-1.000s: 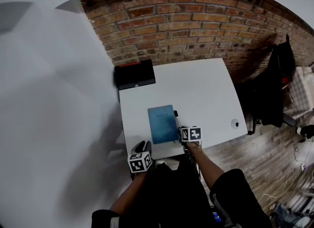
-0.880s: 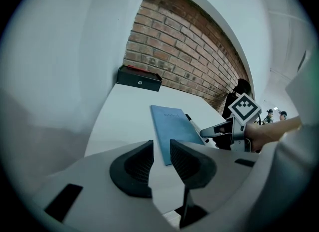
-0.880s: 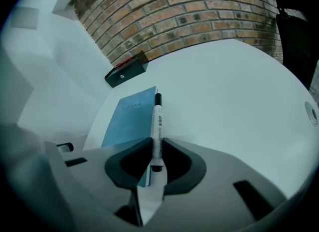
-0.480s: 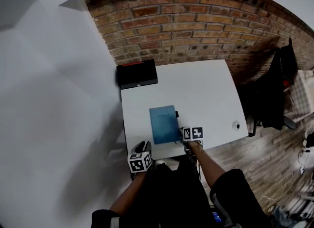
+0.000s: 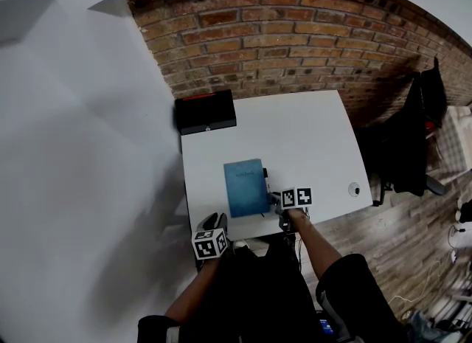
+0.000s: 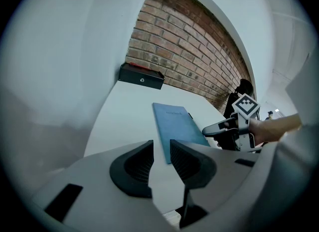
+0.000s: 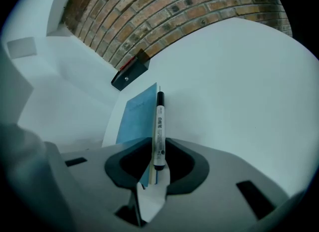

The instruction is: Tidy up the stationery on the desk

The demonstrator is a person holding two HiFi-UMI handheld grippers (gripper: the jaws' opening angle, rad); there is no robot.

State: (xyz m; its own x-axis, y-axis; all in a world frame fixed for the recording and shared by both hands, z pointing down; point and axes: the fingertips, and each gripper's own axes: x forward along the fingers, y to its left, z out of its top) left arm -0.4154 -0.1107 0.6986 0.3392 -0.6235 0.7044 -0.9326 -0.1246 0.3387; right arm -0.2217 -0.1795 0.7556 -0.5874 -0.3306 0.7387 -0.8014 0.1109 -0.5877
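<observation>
- While the pen (image 7: 158,121) is clamped near its end by the right gripper (image 7: 157,162), beside the notebook (image 5: 245,186), it could be levered loose.
- Nothing is held by the left gripper (image 6: 160,160), its jaws slightly parted.

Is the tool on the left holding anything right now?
No: the jaws of the left tool stand apart with nothing between them, and the blue notebook lies farther off on the desk.
</observation>
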